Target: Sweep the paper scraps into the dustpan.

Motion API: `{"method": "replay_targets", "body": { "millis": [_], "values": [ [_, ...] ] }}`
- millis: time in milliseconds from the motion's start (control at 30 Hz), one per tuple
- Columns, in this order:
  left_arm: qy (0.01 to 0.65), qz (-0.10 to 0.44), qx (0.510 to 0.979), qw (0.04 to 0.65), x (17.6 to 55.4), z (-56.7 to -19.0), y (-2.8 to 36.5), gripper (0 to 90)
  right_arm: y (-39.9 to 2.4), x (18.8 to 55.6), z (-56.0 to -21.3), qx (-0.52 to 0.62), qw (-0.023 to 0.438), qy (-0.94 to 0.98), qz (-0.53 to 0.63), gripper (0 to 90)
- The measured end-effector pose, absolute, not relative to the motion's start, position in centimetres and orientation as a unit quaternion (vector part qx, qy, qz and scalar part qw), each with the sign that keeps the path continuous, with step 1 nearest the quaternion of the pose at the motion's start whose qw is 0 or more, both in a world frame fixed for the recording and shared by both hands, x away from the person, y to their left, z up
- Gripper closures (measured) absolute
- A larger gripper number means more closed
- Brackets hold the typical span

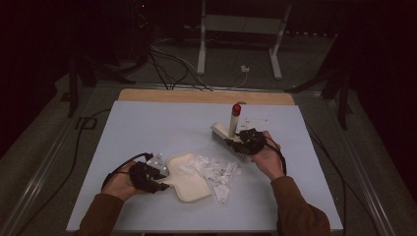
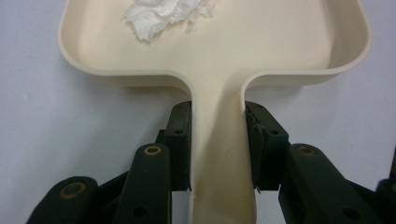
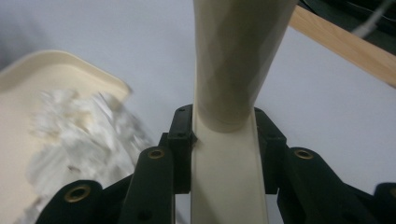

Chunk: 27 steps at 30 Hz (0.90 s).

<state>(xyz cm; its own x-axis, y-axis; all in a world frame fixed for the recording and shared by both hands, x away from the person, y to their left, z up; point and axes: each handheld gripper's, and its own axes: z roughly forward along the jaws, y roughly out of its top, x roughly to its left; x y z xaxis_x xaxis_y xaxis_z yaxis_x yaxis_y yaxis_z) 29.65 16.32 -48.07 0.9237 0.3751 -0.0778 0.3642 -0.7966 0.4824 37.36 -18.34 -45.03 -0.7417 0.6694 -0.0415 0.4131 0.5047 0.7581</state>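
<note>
Right gripper view: brush (image 3: 243, 65) handle top cut off.

- The dustpan (image 2: 261, 42) is cut off by the left gripper view's top edge.
- The paper scraps (image 3: 79, 135) are blurred in the right gripper view.
- The brush handle (image 3: 243, 60) runs off that view's top.

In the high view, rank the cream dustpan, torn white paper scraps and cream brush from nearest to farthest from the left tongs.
1. Cream dustpan: held in the left tongs.
2. Torn white paper scraps: at the pan's mouth, mid-table.
3. Cream brush: farthest, right of centre.
</note>
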Motion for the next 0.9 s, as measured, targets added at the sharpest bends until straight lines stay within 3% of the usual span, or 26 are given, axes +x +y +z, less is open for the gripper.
{"method": "replay_targets", "body": {
  "millis": [467, 733, 900],
  "values": [
    [0.186, 0.007, 0.95, 0.251, 28.9, -48.2, 15.6, 66.9, -21.4, 34.4, -46.8, 0.425, 0.2, 0.813, 0.344, 67.2],
    [0.189, 0.01, 0.95, 0.25, 28.9, -48.6, 14.8, 66.9, -20.2, 32.3, -46.8, 0.476, 0.175, 0.785, 0.355, 67.2],
    [0.189, 0.01, 0.95, 0.249, 29.0, -48.8, 14.3, 66.9, -18.5, 31.0, -47.0, 0.478, 0.186, 0.784, 0.349, 67.1]
  ]
}}
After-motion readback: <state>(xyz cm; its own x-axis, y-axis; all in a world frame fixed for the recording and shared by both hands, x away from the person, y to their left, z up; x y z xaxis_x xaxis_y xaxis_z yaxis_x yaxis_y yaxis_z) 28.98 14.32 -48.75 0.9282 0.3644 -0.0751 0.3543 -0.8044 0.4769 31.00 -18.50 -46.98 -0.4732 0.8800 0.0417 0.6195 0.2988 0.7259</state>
